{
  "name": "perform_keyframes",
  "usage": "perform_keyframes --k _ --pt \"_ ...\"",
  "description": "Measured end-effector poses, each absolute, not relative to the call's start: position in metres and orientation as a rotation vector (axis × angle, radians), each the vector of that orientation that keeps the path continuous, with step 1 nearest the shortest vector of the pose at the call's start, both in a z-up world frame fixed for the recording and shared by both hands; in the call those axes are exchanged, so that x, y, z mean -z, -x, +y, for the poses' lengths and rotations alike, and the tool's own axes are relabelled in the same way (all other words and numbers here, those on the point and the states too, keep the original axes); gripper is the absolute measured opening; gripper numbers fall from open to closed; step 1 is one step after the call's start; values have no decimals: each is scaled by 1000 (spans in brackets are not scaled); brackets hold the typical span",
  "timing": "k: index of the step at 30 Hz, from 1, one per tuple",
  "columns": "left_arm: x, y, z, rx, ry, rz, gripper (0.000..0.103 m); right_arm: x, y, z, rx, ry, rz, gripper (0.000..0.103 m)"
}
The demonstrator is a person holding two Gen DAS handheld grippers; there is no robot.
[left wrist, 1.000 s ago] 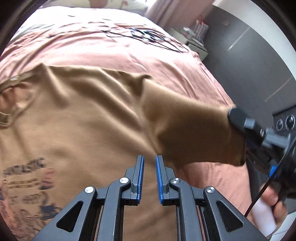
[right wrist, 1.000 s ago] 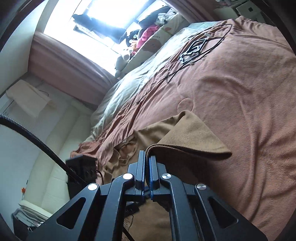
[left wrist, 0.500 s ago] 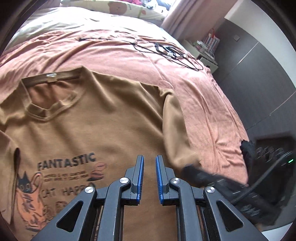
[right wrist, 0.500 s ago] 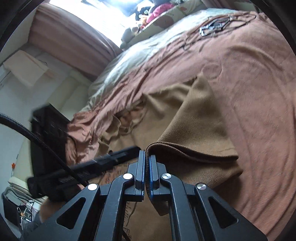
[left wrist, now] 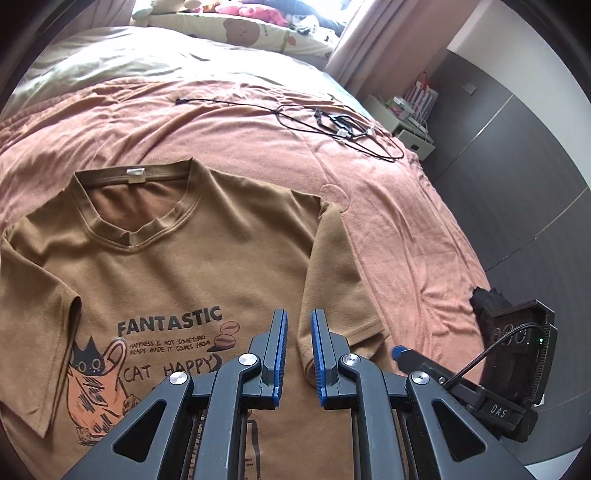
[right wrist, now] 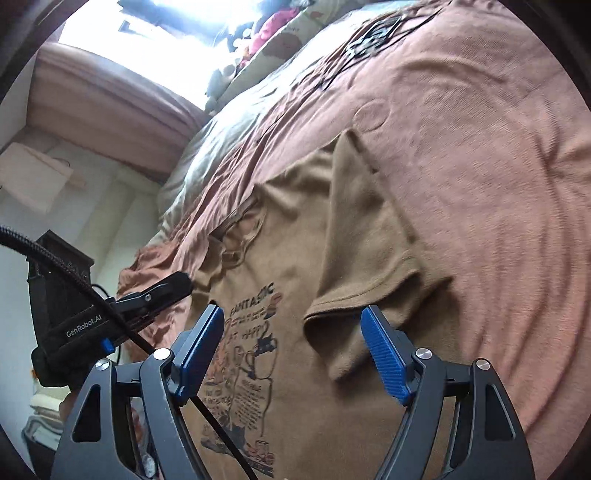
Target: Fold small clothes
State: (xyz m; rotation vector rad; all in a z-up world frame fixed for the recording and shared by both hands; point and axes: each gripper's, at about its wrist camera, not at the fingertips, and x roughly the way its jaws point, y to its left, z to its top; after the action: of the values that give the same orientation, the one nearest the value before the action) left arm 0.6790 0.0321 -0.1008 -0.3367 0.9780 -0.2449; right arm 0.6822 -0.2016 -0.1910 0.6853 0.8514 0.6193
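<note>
A bed (left wrist: pixel 399 229) covered with a wrinkled salmon-pink blanket (right wrist: pixel 480 155) carries everything. A brown T-shirt (left wrist: pixel 207 266) lies flat on it, print side up, 1 sleeve (right wrist: pixel 369 258) folded inward over the chest. Farther up, a tangle of black cables (left wrist: pixel 340 125) rests on the blanket, well apart from the shirt. A bear-print pillow (left wrist: pixel 240 29) lies at the head.

Premises: a bedroom in a private home. The working surface is a bed (left wrist: pixel 388 229) made up with a rumpled pink-brown cover. A cream pillow (left wrist: pixel 243 33) printed with a bear lies at the head, with soft toys (left wrist: pixel 255 9) behind it below a bright window (right wrist: pixel 155 40). Pink curtains (left wrist: pixel 384 40) hang alongside. A small bedside table (left wrist: pixel 410 129) carries oddments. Black cables (left wrist: pixel 343 127) lie loose on the cover. Dark wardrobe panels (left wrist: pixel 517 155) line one wall.
</note>
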Motion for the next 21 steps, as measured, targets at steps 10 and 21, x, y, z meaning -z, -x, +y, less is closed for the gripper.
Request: perform_keyframes --k 10,21 --pt "112 -684 -14 330 256 1010 15 199 -634 -248 -453 -659 802 76" --pt "153 -701 -83 402 198 1059 46 209 -645 -272 -418 -724 870 51"
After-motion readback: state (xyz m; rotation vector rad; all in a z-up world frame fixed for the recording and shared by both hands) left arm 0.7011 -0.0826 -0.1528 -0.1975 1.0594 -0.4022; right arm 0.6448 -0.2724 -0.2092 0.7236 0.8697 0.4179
